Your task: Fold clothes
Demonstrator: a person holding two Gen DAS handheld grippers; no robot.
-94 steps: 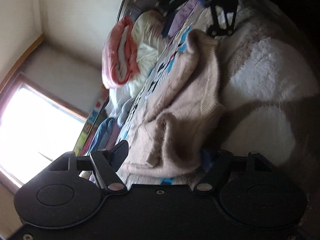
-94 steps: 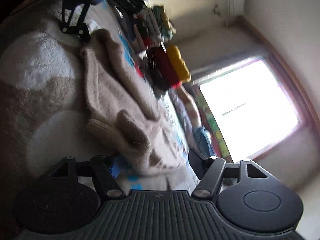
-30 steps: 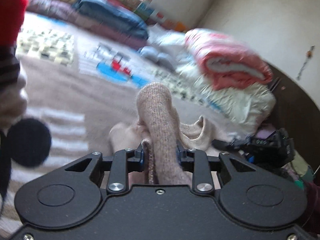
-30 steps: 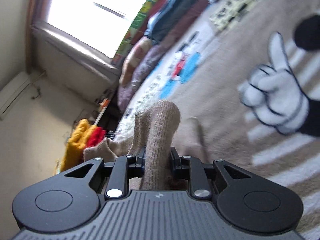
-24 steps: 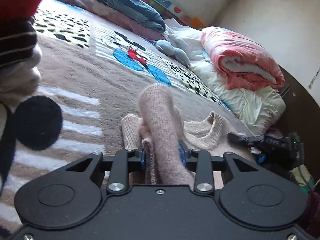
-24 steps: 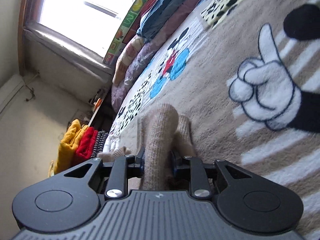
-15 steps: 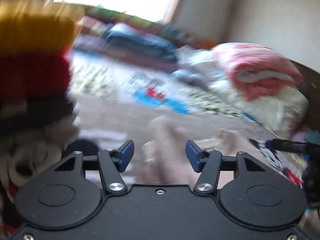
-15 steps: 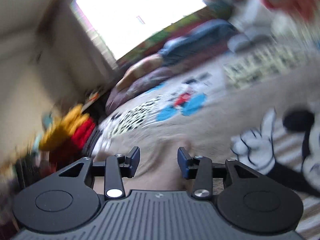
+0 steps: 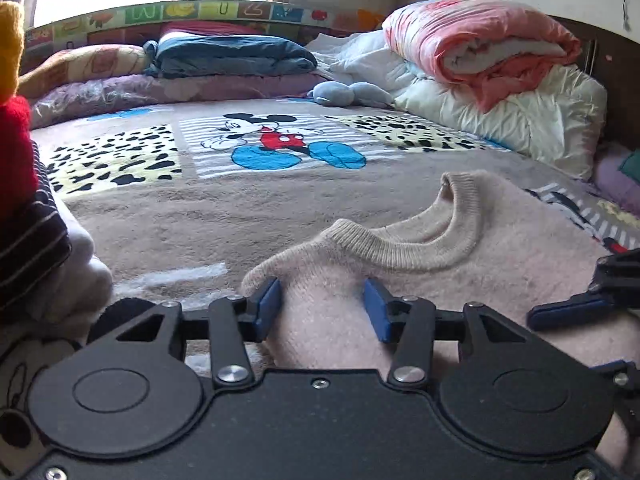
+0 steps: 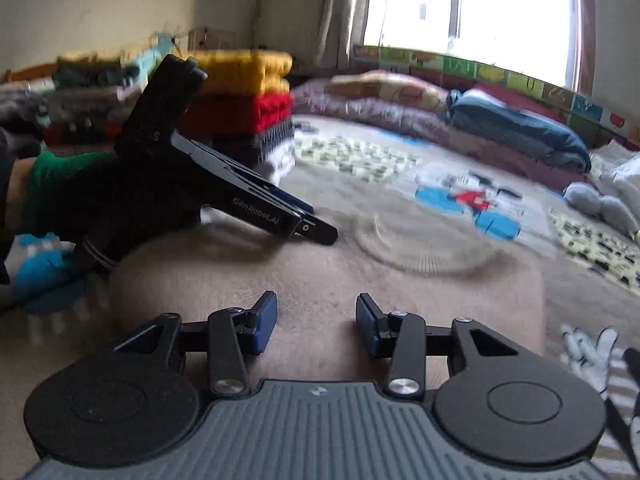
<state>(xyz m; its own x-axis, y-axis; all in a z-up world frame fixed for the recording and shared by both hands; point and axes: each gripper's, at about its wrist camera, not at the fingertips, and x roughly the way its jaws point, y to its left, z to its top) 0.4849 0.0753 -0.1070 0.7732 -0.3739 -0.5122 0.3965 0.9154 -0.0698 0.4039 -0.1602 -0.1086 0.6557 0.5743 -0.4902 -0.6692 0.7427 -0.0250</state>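
Note:
A beige-pink knit sweater (image 9: 500,260) lies on the bed, its ribbed collar (image 9: 420,252) facing away from me. My left gripper (image 9: 322,310) hovers low over the sweater's left shoulder. Its jaws are closing, with fabric lying between the blue pads but not pinched. My right gripper (image 10: 316,322) stands open over the sweater's body (image 10: 320,272), with nothing gripped. In the right wrist view a gloved hand (image 10: 100,200) holds the left gripper (image 10: 320,234) over the sweater's left side. A right gripper finger (image 9: 568,310) shows at the right edge of the left wrist view.
A stack of folded clothes (image 10: 248,96), yellow over red over striped, stands at the bed's left. A rolled pink quilt (image 9: 480,48) on white bedding, a blue folded blanket (image 9: 228,56) and a grey plush toy (image 9: 352,94) line the far side. The cartoon blanket (image 9: 160,208) covers the bed.
A second ago each gripper was shut on a raised fold of the sweater. Both have let go and opened, both views have rolled level, and the sweater now lies flat.

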